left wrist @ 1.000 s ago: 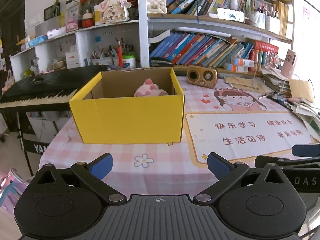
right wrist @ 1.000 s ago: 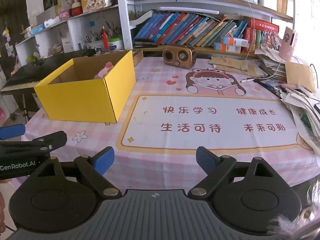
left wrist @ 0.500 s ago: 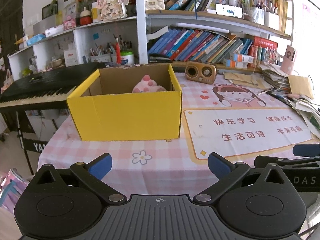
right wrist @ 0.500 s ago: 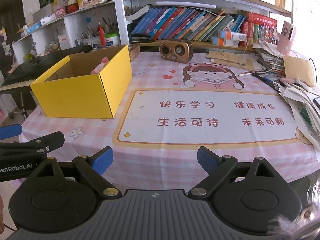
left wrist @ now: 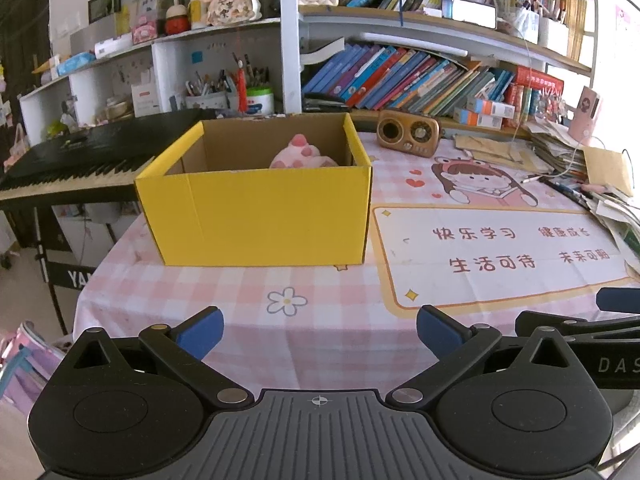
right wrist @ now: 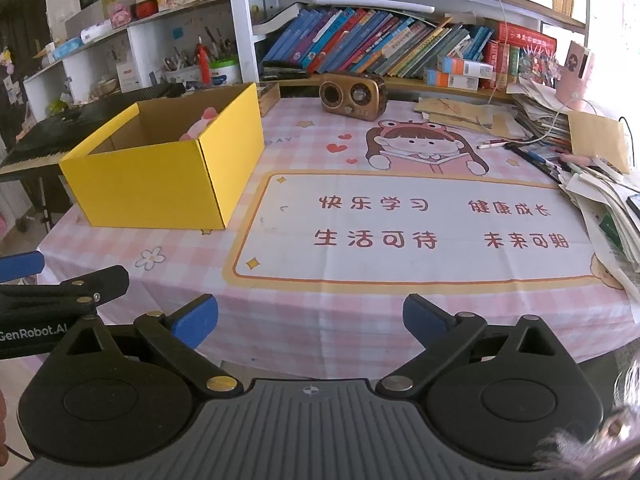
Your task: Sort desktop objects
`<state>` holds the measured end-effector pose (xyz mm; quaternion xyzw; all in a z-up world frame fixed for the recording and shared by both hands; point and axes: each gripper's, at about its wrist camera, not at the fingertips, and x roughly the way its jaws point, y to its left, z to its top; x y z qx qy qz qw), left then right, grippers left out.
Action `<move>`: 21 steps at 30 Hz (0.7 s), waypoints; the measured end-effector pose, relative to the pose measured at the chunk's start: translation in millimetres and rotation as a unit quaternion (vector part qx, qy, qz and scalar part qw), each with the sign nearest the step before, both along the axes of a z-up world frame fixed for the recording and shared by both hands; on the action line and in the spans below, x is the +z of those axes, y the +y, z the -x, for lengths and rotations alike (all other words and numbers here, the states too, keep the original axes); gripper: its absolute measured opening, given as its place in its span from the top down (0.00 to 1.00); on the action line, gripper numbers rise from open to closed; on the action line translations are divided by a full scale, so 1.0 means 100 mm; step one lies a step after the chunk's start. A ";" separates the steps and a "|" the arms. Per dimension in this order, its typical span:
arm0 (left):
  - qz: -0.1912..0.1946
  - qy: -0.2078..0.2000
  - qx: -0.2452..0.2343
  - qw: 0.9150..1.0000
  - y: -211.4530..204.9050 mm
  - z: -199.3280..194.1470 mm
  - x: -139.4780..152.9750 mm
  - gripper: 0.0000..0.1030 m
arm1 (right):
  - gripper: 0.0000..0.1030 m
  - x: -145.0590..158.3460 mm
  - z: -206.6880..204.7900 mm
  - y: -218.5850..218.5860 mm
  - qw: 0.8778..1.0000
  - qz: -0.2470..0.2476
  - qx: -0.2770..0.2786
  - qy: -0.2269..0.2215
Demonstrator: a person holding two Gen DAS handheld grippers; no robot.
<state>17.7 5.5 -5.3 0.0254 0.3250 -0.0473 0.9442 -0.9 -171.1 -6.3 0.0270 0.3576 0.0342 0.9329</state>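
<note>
- The left gripper hangs over the near edge of the table, its blue-tipped jaws spread wide with nothing but pink cloth between them.
- The right gripper sits at the same near edge, its jaws opening and nearly at full spread, also empty.
- Each view catches the other tool at its margin: the left wrist view shows the right gripper's black arm at the right edge, and the right wrist view shows the left gripper's arm with white lettering at the left edge.
- Only the left wrist view looks square onto the front wall of the yellow box; the right wrist view sees the box from its corner, with front and right walls both showing.
- The box stands upright and open-topped on the left part of the pink checked tablecloth; its long axis runs from near to far.
- Inside the box, against the far wall, lies a pink plush toy; in the right wrist view only a small piece of it clears the rim.
- The right wrist view shows the whole printed mat with red characters, just right of the box.
- A brown retro speaker stands at the far table edge, well apart from the box.
- Loose papers pile up along the right side.
- A black keyboard stands left of the table.
</note>
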 end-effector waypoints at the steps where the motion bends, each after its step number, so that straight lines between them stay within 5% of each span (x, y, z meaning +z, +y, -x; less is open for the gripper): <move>1: 0.000 0.001 0.000 1.000 0.00 0.00 0.00 0.00 | 0.03 0.00 0.00 0.00 1.000 0.000 0.000 0.000; 21: -0.001 0.001 -0.005 1.000 -0.01 -0.01 -0.01 0.00 | 0.03 -0.02 -0.01 -0.04 1.000 0.000 -0.004 0.003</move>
